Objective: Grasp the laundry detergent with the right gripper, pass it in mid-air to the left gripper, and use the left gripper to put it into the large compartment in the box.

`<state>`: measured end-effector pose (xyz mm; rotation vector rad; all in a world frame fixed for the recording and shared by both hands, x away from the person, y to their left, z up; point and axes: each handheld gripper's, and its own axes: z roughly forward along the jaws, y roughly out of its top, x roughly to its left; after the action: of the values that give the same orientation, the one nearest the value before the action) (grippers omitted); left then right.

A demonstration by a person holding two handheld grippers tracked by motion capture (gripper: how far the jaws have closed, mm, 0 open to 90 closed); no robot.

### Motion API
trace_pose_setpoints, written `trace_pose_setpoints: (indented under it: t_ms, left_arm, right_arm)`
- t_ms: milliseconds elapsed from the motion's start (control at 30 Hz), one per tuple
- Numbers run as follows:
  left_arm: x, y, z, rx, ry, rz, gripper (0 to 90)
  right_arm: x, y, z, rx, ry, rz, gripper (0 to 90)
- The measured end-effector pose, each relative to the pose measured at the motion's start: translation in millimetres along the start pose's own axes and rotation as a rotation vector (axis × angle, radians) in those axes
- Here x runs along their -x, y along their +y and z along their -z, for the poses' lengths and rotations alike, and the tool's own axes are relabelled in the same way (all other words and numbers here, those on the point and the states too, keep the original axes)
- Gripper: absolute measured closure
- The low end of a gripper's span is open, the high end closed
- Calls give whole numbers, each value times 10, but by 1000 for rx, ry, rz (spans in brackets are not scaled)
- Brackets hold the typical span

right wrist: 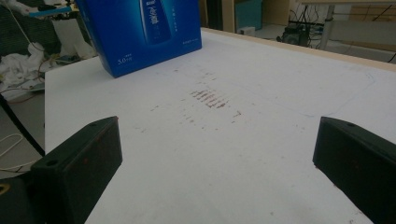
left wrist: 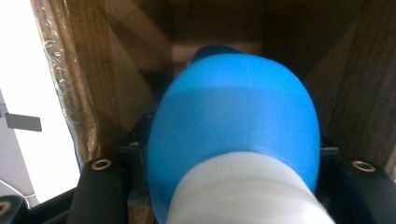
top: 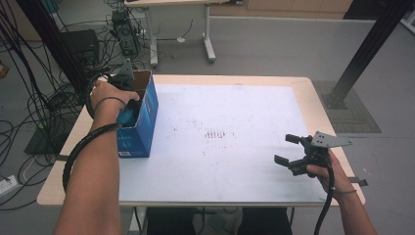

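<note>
Reading "5.0" on blue box [right wrist: 140, 32]

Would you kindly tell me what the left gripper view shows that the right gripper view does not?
Left gripper view: a blue bottle with a white part clamped in the left gripper, inside the box's brown walls.
Right gripper view: the open right gripper, the stained white table and the box's blue outside.
Both: the same box and black jaws at the bottom.
</note>
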<state>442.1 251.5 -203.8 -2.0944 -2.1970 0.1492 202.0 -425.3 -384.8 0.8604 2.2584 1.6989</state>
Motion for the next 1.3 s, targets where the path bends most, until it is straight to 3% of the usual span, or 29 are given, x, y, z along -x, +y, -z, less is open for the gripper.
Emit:
trace_pose_setpoints:
  t_ms: [1300]
  left_arm:
    - [8,22,-1,-12,0,1,377]
  right_arm:
    - [35,-1,3,12,-1,2,14]
